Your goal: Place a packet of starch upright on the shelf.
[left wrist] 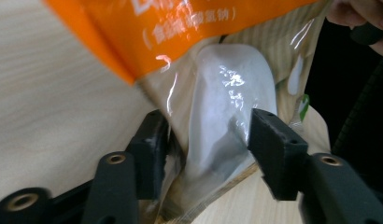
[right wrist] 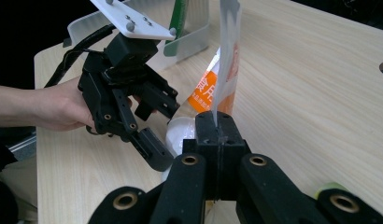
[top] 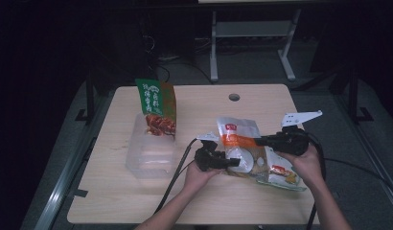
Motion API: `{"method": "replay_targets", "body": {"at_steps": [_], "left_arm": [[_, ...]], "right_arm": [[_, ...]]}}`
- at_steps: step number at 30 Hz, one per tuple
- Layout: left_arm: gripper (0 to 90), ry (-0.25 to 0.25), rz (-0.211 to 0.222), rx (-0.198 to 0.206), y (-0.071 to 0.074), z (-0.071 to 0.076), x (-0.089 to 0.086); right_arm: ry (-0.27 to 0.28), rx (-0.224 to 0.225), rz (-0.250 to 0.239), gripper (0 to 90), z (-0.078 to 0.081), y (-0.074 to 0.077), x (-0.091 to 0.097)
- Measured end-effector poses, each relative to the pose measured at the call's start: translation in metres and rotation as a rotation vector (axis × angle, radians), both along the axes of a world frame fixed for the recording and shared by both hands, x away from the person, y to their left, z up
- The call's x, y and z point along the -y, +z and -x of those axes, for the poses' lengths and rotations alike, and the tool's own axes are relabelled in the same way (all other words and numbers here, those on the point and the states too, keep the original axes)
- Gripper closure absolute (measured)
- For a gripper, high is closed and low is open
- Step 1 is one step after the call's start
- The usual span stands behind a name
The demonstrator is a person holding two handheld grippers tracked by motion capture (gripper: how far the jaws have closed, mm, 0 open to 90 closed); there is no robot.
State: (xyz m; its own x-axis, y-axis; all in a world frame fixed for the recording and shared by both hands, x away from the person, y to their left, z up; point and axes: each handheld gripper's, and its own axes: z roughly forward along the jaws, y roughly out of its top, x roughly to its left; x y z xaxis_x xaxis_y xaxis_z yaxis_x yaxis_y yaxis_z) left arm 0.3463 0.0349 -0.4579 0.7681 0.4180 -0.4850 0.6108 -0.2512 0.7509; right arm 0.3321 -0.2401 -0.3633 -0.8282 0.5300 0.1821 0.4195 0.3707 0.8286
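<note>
Three snack packages are counted on the wooden table (top: 137, 201): one green-and-red bag (top: 157, 108) standing in a clear plastic bin (top: 151, 153) at the left, one clear pouch with an orange band (top: 238, 143) at the middle, and one more packet (top: 281, 175) partly covered beneath the pouch at its right. One bin, two grippers and two hands are seen.

The pouch (right wrist: 222, 74) is pinched at its edge by the right gripper (right wrist: 216, 128), whose jaws are pressed together on the film, so that the pouch is lifted edge-up. The left gripper (left wrist: 206, 135) is set around the lower part of the pouch (left wrist: 227, 107); its jaws are spread, one on each side of a white round piece inside (left wrist: 231, 79), and whether the pads touch the film cannot be told.

Open tabletop is left along the far edge, where one round cable hole (top: 234, 97) is seen, and along the near edge
</note>
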Motion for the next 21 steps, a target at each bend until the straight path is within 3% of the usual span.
{"method": "replay_targets", "body": {"at_steps": [1,2,3,12,21], "left_arm": [[51.5,0.0,0.0,0.0,0.0,0.0,0.0],[53.6,0.0,-0.024,0.042,0.002,0.001,0.0],[56.0,0.003,-0.028,0.055,0.004,0.002,0.0],[83.1,0.067,-0.042,0.125,0.016,0.012,-0.007],[86.2,0.102,-0.095,0.195,0.022,0.021,-0.014]], "right_arm": [[0.0,0.0,0.0,90.0,0.0,0.0,0.0],[0.003,0.001,-0.004,90.0,0.0,0.0,-0.001],[-0.001,0.004,-0.005,90.0,0.001,0.0,-0.002],[0.01,0.013,-0.019,90.0,0.003,0.0,-0.007],[0.021,0.009,-0.021,89.7,0.006,-0.001,-0.011]]}}
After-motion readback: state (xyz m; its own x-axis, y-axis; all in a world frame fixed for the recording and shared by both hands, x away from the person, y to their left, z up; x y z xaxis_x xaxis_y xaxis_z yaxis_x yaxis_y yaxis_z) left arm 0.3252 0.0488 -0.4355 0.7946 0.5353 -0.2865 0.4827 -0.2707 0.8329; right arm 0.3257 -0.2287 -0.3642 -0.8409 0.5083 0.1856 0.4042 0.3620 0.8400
